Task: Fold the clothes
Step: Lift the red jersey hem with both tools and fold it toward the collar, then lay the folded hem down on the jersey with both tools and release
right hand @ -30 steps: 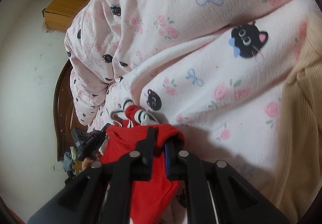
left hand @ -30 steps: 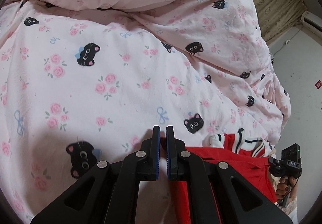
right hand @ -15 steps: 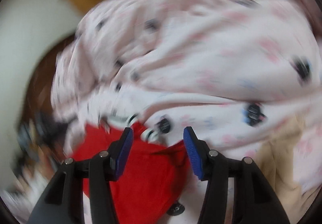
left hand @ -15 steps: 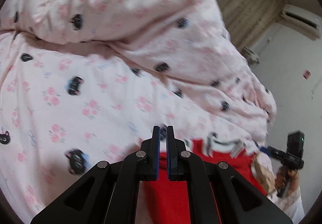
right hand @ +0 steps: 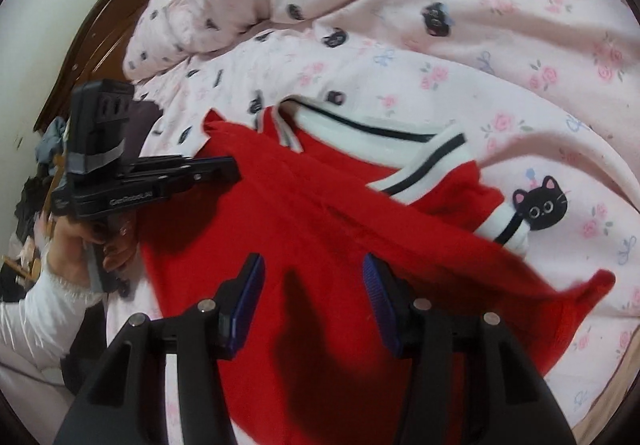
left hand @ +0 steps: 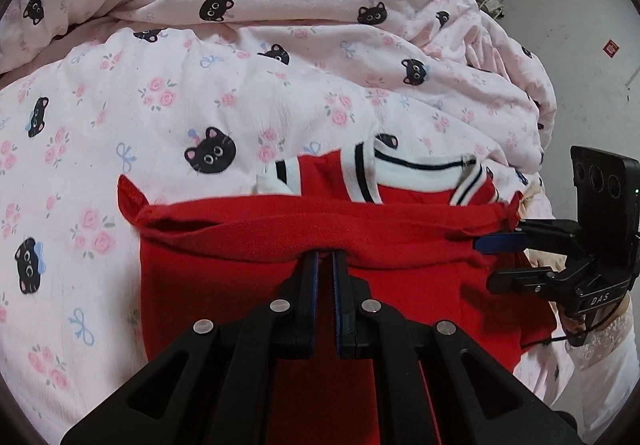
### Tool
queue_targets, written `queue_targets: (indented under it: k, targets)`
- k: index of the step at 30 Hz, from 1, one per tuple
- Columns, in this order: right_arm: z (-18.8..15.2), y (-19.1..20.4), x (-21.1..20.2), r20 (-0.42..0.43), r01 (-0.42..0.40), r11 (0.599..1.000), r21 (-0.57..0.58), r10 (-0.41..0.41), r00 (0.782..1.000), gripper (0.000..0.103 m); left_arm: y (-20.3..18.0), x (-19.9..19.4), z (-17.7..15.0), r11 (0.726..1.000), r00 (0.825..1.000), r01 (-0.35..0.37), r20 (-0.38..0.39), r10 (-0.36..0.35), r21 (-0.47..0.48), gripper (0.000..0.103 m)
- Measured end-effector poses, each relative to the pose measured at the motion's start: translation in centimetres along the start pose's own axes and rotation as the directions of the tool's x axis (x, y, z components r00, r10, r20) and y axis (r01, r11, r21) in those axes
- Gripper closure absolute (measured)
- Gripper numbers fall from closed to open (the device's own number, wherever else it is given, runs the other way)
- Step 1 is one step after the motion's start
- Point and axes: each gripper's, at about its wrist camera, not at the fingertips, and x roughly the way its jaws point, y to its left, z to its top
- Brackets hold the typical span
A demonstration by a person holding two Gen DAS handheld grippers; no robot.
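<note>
The pink cat-print duvet [left hand: 240, 93] covers the whole bed; take it as your landmark. On its near slope lies the red garment [right hand: 320, 245], partly folded, one layer doubled back toward the white striped collar [left hand: 416, 169], which sits on the side nearer the duvet's heaped ridge.

Judgement on handling: light knit, soft and limp, no stiffness to carry a crease. It will sag and drag on the duvet's nap; lift edges clear, don't slide. The ribbed trim is thicker and grips better than the body cloth.

Your left gripper [left hand: 325, 265] has its pads pressed nearly together at the folded red edge; whether cloth is pinched between them you cannot tell here.

Your right gripper [right hand: 312, 301] stands spread above the red body, nothing between its pads.

Take hold at hems or corners, e.g. the loose corner [right hand: 596, 285] furthest from the collar.
</note>
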Motion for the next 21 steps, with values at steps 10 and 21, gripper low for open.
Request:
queue_targets:
  k: [10, 21]
  targets:
    - [2.9, -3.0, -3.6, 0.208, 0.164, 0.983, 0.085, -0.178, 0.962, 0.051, 3.6, -1.1, 1.1, 0.990, 0.988, -0.013, 0.150, 0.034, -0.139, 0.098]
    - [2.7, 2.1, -1.4, 0.109, 0.145, 0.976, -0.165, -0.128, 0.986, 0.051, 1.4, -0.1, 1.4, 0.999, 0.998, 0.038, 0.050, -0.036, -0.035, 0.098]
